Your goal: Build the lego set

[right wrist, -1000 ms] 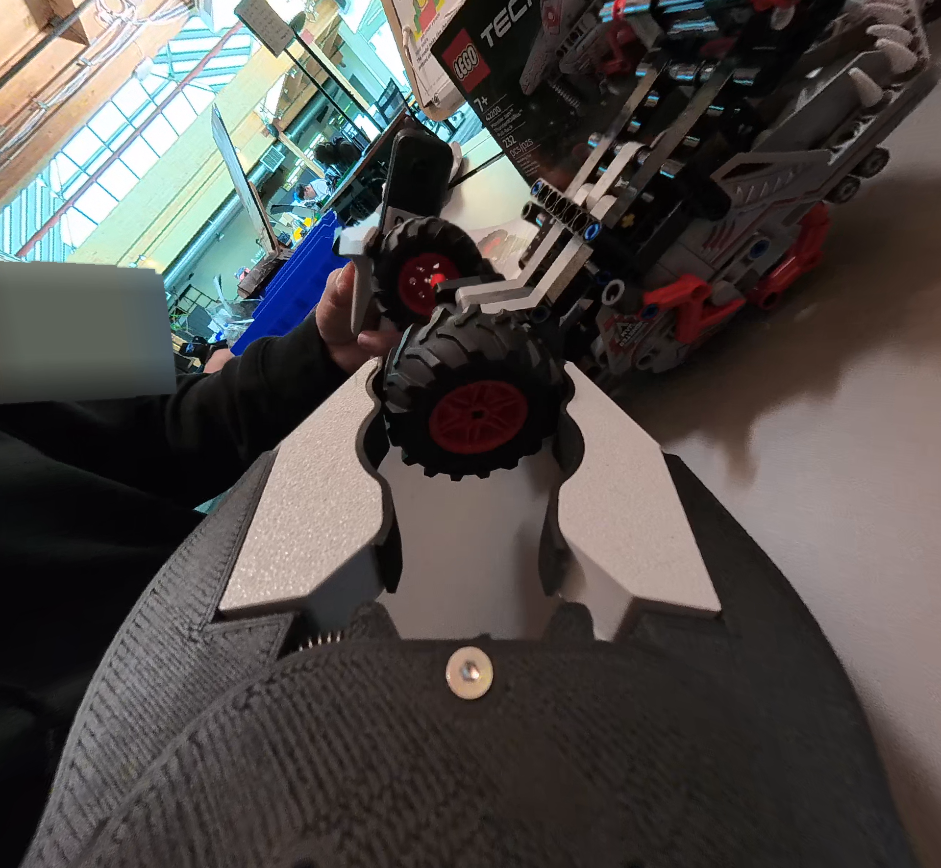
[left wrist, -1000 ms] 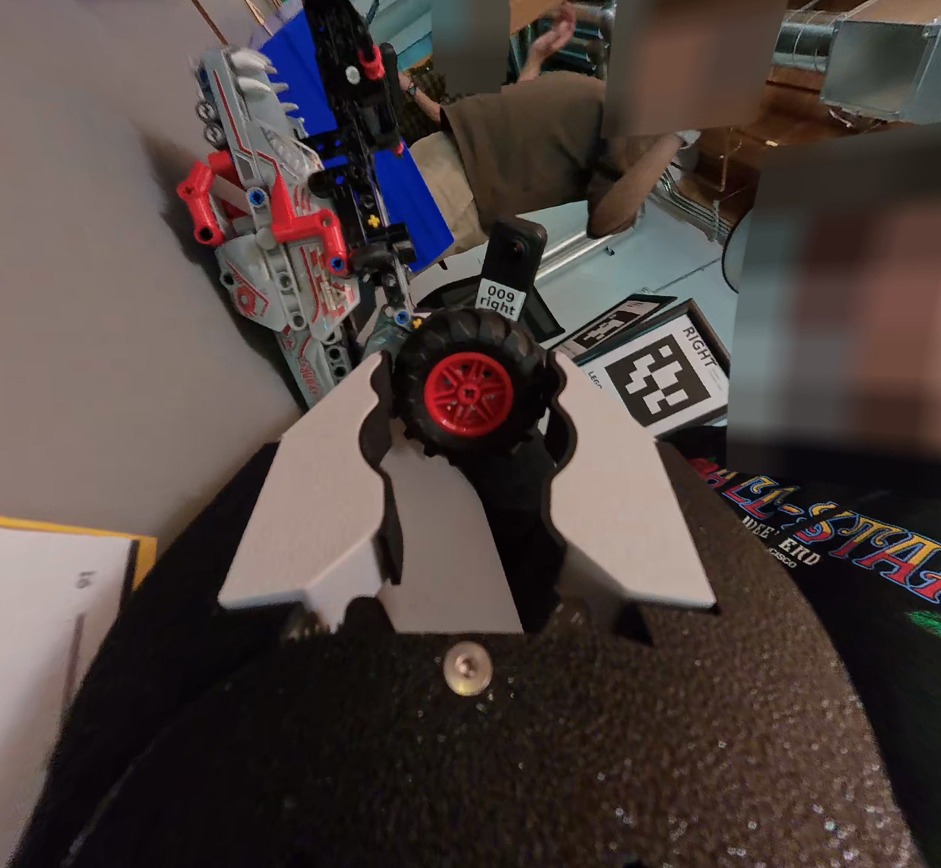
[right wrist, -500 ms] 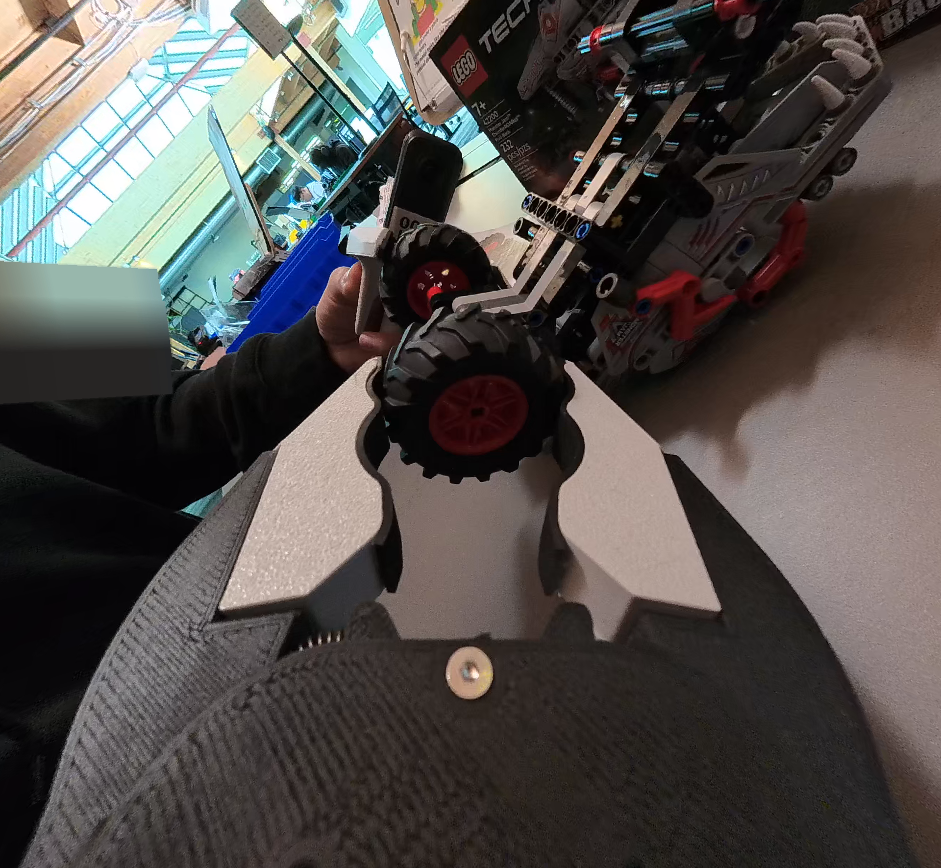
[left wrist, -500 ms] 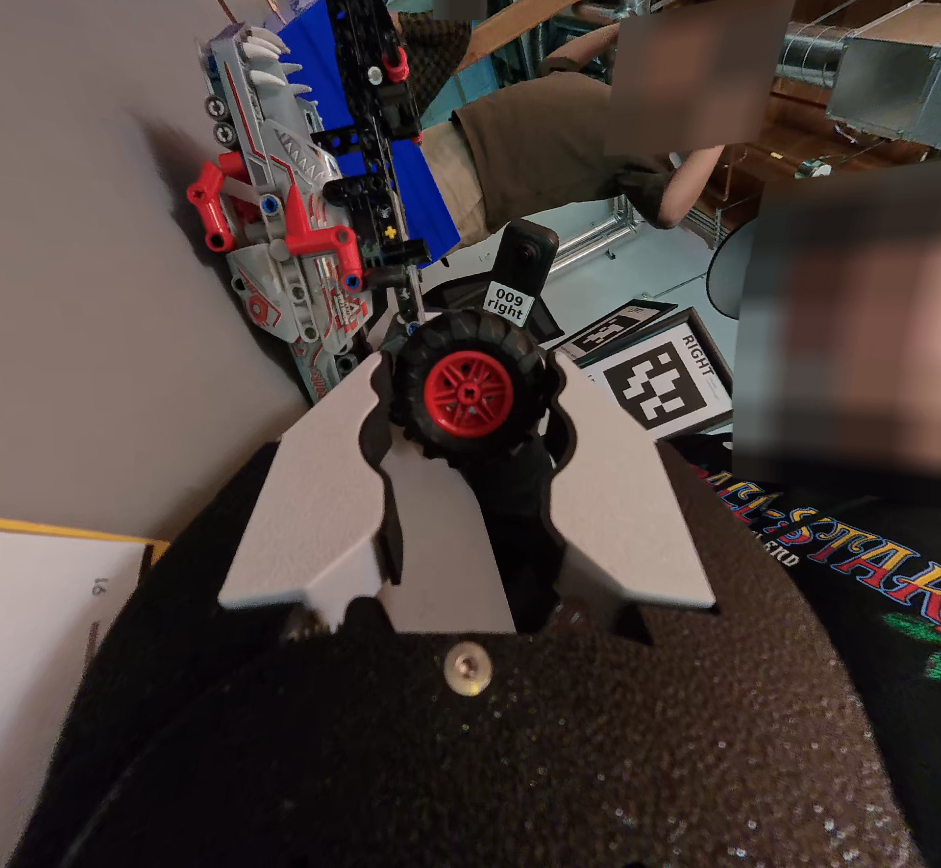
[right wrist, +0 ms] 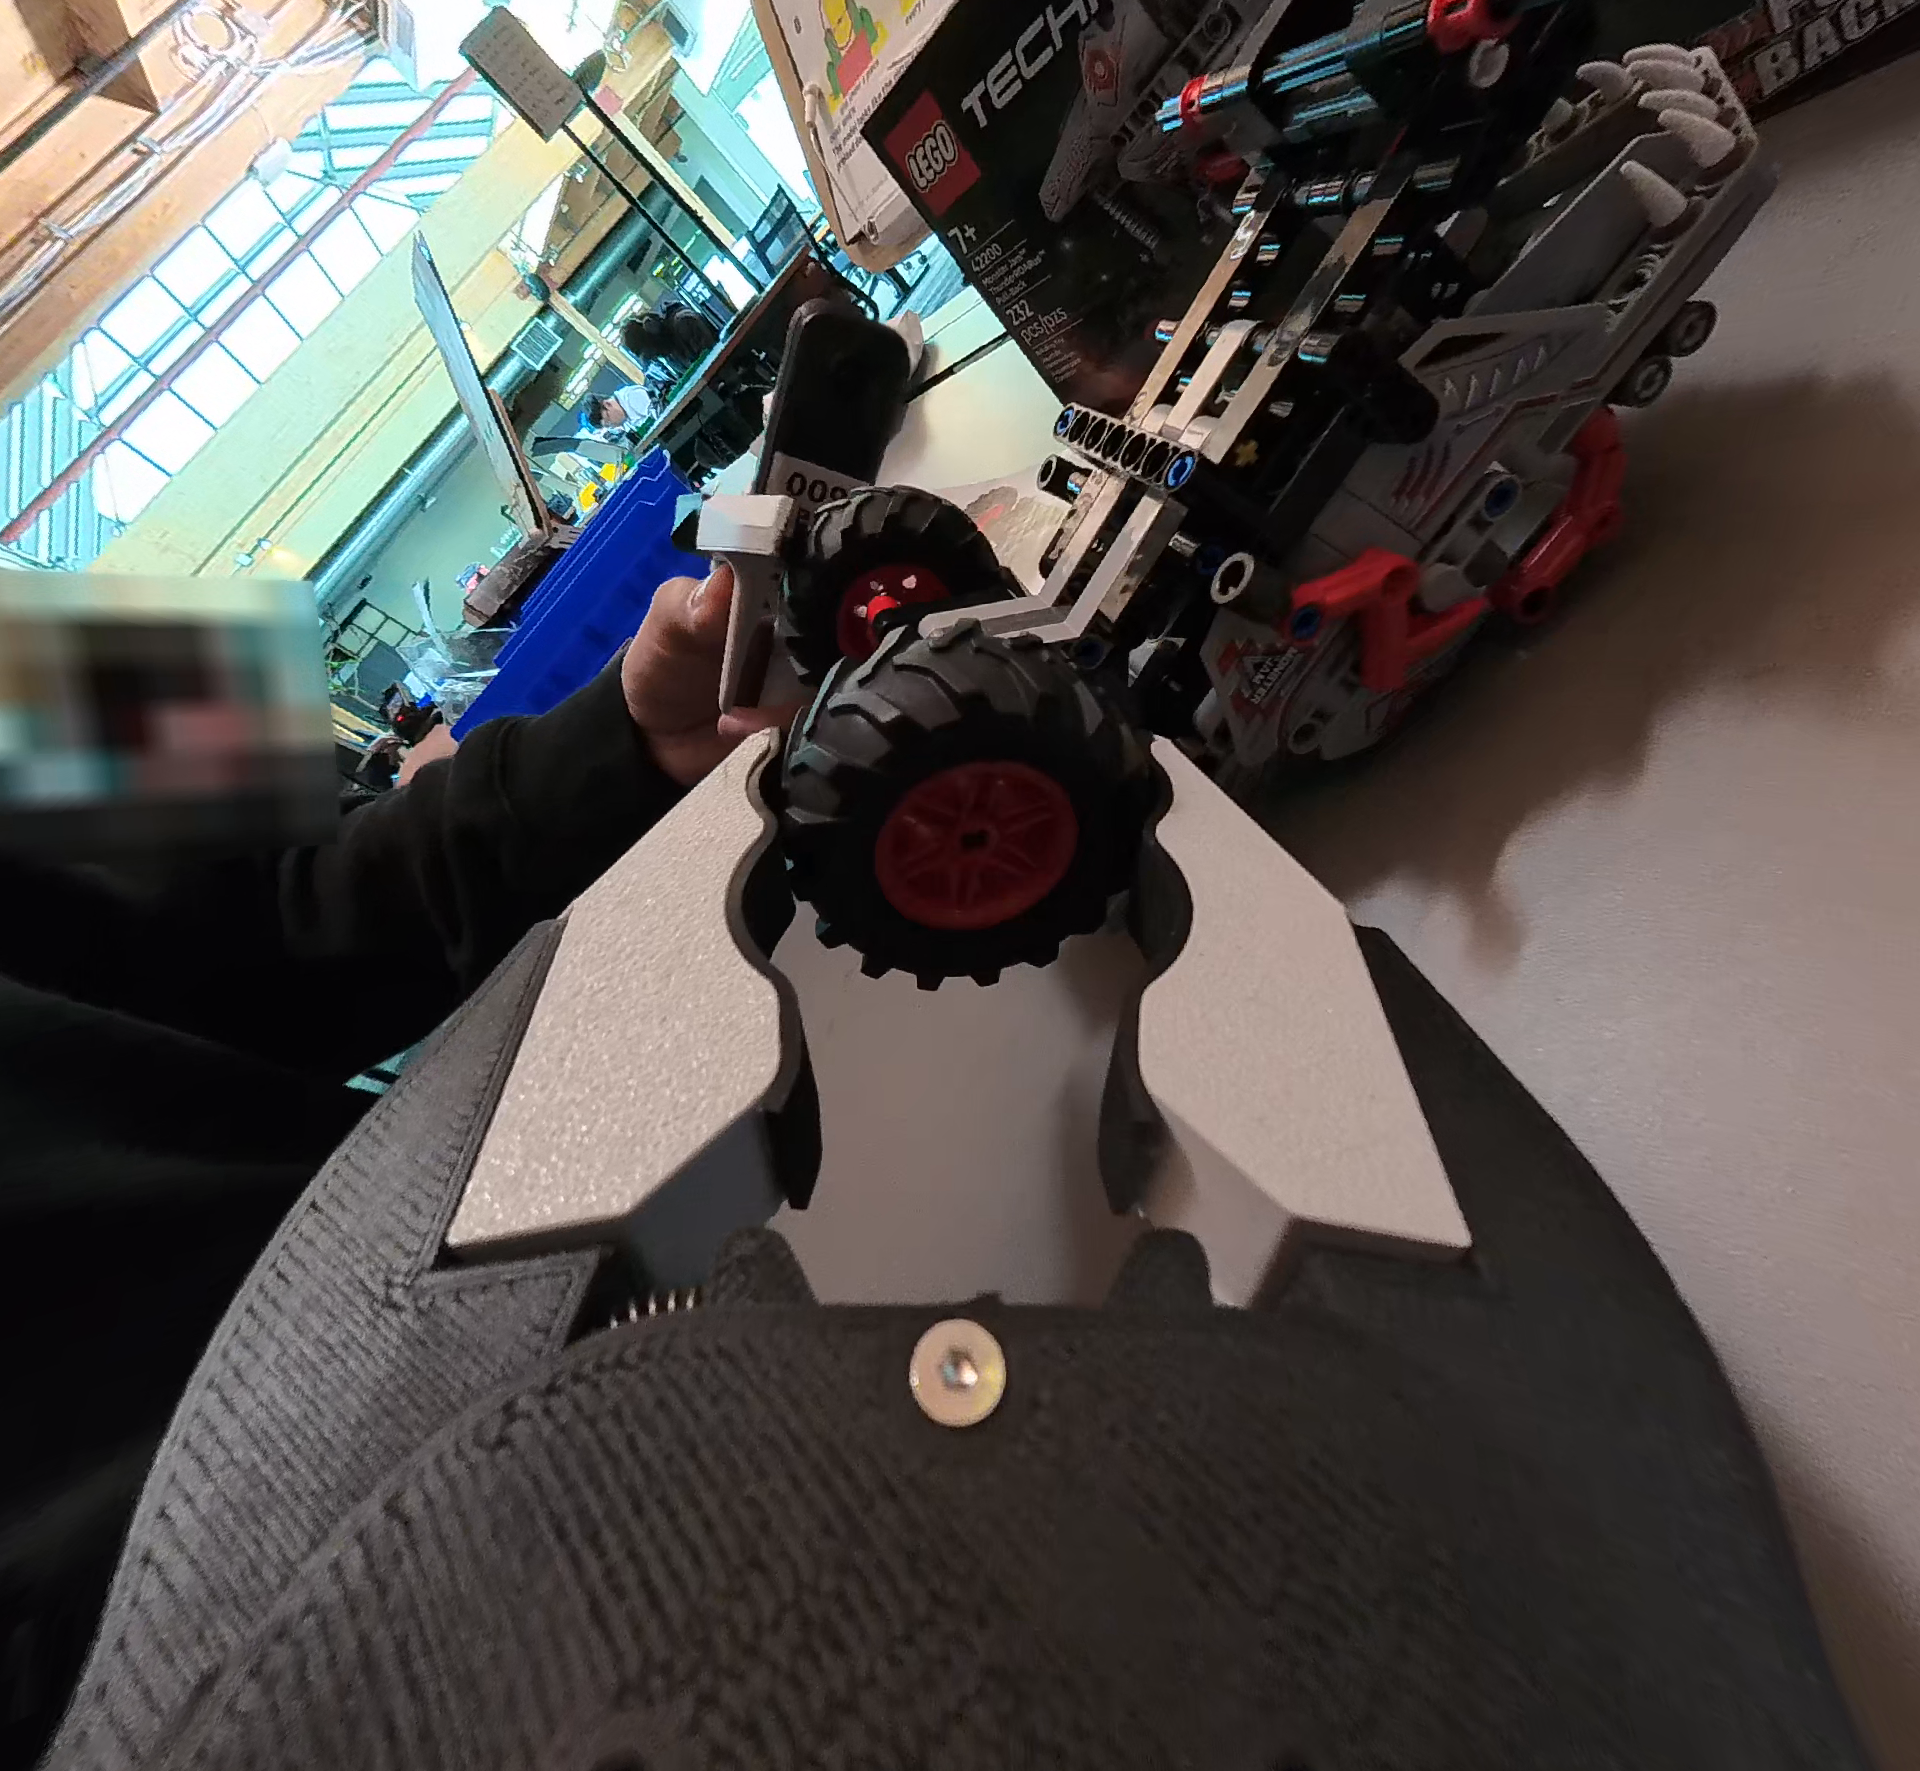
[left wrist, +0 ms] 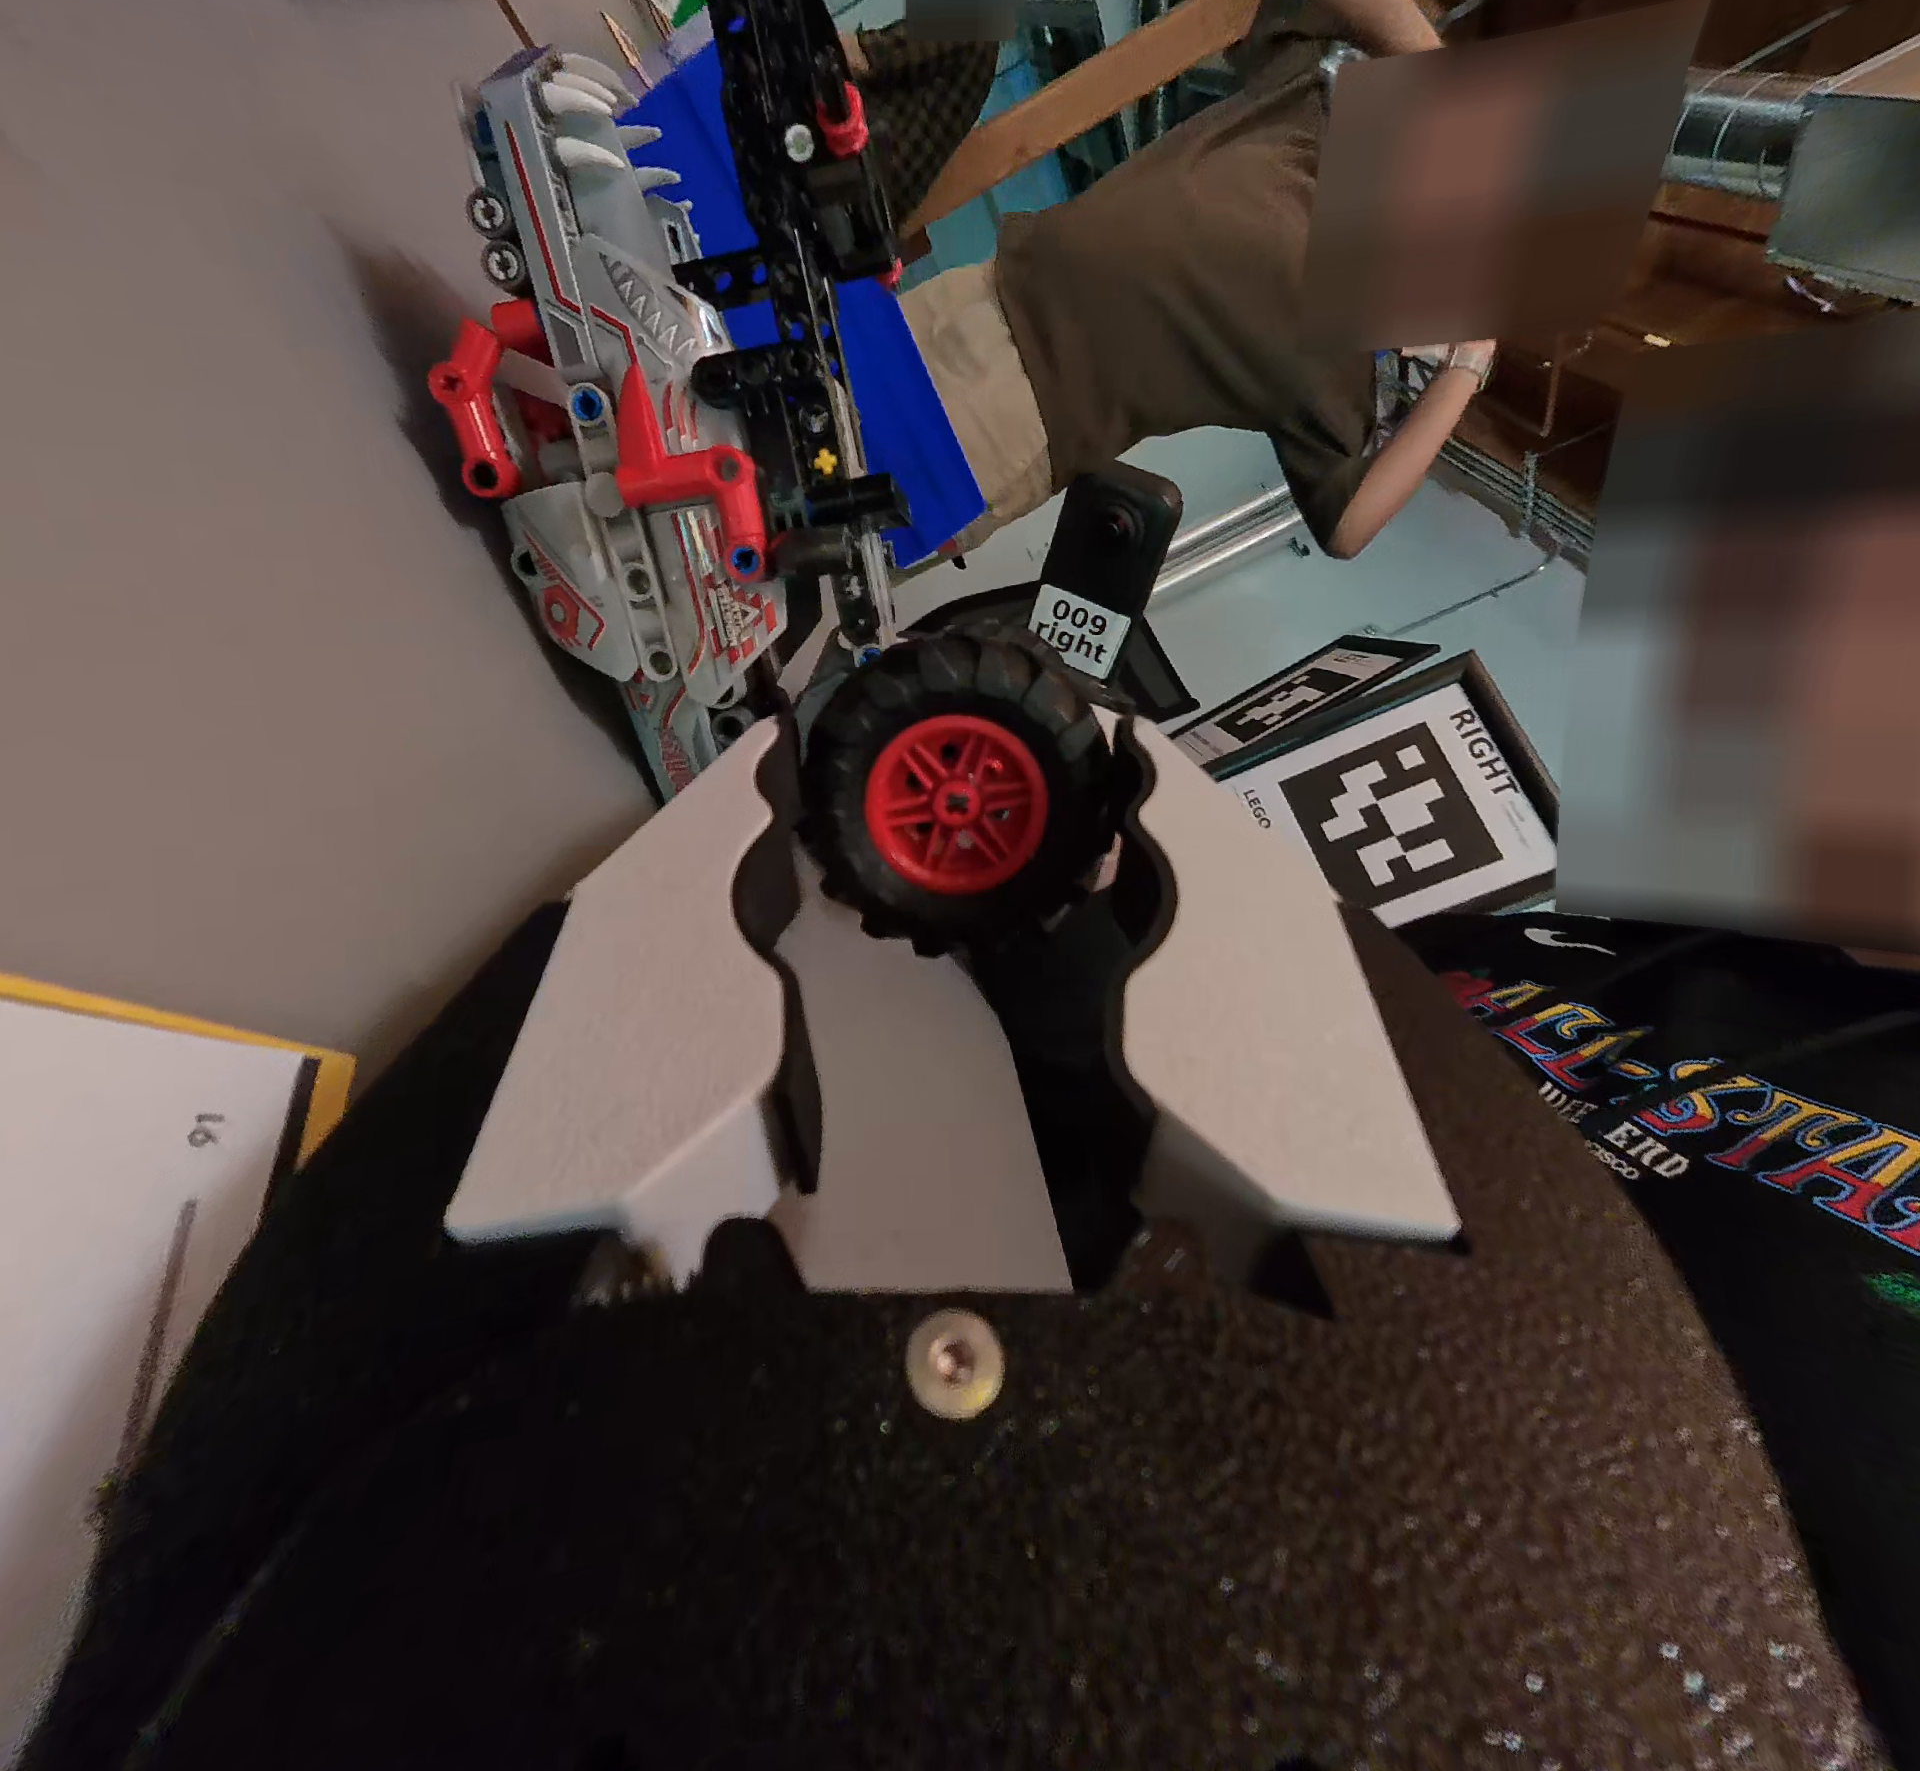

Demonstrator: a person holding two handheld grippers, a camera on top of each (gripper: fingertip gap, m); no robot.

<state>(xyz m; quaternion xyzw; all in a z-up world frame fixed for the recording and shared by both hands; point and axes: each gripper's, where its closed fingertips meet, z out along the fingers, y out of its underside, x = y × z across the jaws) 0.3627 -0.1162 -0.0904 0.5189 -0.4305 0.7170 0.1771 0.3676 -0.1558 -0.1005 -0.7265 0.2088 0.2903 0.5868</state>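
My left gripper [left wrist: 951, 745] is shut on a black tyre with a red hub [left wrist: 956, 802]. My right gripper [right wrist: 961, 745] is shut on a second black wheel with a red hub [right wrist: 971, 807]. Both wheels sit at the rear end of a grey, red and black Technic truck [left wrist: 634, 433], which lies tilted on the grey table [left wrist: 208, 578]; it also shows in the right wrist view [right wrist: 1403, 495]. The left gripper and its wheel [right wrist: 883, 578] appear just behind my right wheel, on the far side of the chassis beam [right wrist: 1122, 516].
The set's black box [right wrist: 1091, 111] stands behind the truck. An instruction booklet [left wrist: 125, 1202] lies at the table's near left. A marker board [left wrist: 1392, 817] and blue bins [right wrist: 592, 599] are nearby. People stand beyond the table.
The truck and both wheels have shifted slightly in view as the grippers turned; the truck looks a little farther from the right camera. Both grips stay unchanged.
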